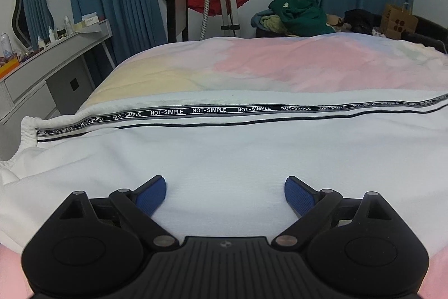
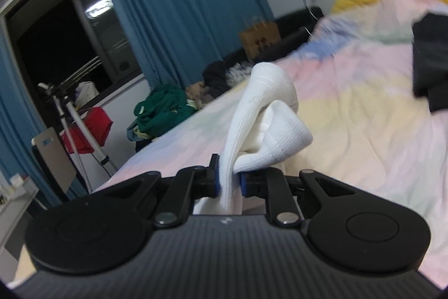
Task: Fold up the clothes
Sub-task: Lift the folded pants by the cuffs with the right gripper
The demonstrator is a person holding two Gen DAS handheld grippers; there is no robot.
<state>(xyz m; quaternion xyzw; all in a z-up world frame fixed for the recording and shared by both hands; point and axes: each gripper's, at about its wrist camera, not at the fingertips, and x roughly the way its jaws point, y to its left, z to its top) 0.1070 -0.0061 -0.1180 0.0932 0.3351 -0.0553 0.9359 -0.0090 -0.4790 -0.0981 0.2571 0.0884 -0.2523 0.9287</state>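
The left hand-held gripper [image 1: 225, 194] hangs wide open, its blue pads [image 1: 151, 195] spread with nothing between them, poised just above the white garment [image 1: 224, 153] spread flat on the bed [image 1: 252, 63]. The cloth lies directly ahead of and beneath this gripper. Its long axis runs crosswise to the fingers, left to right, marked by the black lettered stripe [image 1: 210, 110] beyond the fingertips, with an elastic cuff [image 1: 28, 128] off at the far left end.

Over to the right hand-held gripper [image 2: 229, 178]: its jaws are narrowed tight onto a bunched end of white garment fabric [image 2: 268, 119], which bulges up and forward between the pads, lifted clear above the pastel bedding [image 2: 350, 116]. A dark garment [image 2: 431, 69] sits well off to its right.

So the right hand has its end in hand, and the left, nearest the flat stretch and the cuff, looks the one to act. The fold likely turns on carrying the raised end along that stripe line towards the left gripper. Bunched cloth slipping askew seems the risk.
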